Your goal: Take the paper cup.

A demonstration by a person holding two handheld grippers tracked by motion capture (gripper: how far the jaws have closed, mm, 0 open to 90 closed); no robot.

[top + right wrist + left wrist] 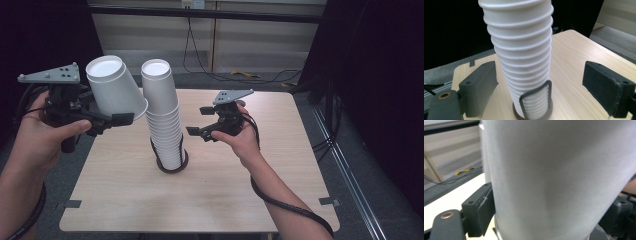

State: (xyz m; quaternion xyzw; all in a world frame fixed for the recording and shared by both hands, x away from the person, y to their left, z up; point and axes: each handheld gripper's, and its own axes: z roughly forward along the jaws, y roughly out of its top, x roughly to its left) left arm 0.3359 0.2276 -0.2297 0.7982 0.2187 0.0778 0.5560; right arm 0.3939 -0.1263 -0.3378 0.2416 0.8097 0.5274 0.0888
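Observation:
A tall stack of white paper cups (pixel 164 115) stands upside down in a black wire holder (pixel 172 162) at the middle of the wooden table (pixel 120 195). My left gripper (pixel 112 120) is shut on a single white cup (pixel 115 86), held tilted, base up, just left of the stack's top. In the left gripper view that cup (pixel 554 180) sits between both pads. My right gripper (pixel 200 121) hovers open to the right of the stack, jaws pointing at it. In the right gripper view the stack (pixel 520 50) rises between the spread jaws, untouched, with the wire holder (pixel 534 102) at its foot.
Black cables (pixel 220 75) and a yellow object (pixel 245 75) lie on the floor behind the table. Dark curtains hang on both sides. Tape marks (pixel 330 201) sit near the table's front corners. Bare wood lies in front of the stack.

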